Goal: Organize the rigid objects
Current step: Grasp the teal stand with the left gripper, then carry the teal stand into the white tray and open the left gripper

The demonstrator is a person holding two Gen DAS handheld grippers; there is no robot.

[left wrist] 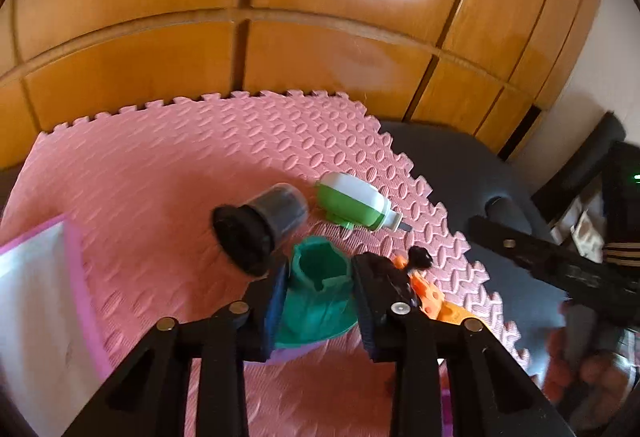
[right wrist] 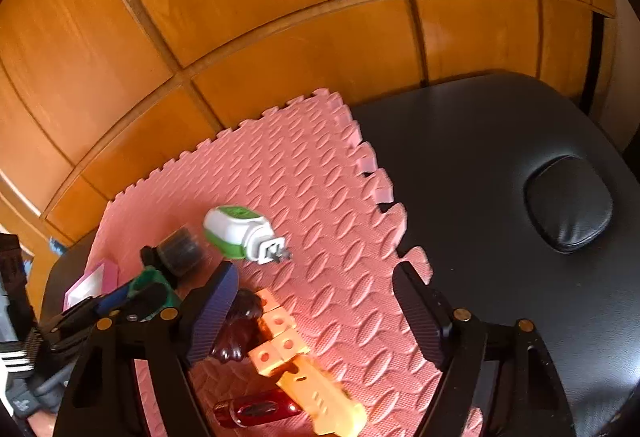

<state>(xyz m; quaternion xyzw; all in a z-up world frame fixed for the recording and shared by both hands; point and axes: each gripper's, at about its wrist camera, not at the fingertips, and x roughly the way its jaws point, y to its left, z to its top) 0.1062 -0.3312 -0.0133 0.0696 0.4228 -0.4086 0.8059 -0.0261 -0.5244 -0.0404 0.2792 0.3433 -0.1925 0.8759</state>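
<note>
My left gripper [left wrist: 320, 289] is shut on a green plastic funnel-shaped piece [left wrist: 318, 293], held just above the pink foam mat [left wrist: 160, 177]; it also shows in the right wrist view [right wrist: 154, 291]. A dark cup [left wrist: 260, 225] lies on its side just beyond it. A green and white plug-in device [left wrist: 356, 205] lies further right, also in the right wrist view [right wrist: 240, 233]. My right gripper [right wrist: 316, 313] is open above an orange toy [right wrist: 296, 369], a dark brown figure [right wrist: 240, 329] and a red cylinder [right wrist: 256, 407].
The mat lies on a black padded table [right wrist: 500, 177] with a round cushion [right wrist: 568, 201]. A pink-edged white box [left wrist: 36, 301] stands at the left. Wooden cabinet doors [left wrist: 320, 17] rise behind the table.
</note>
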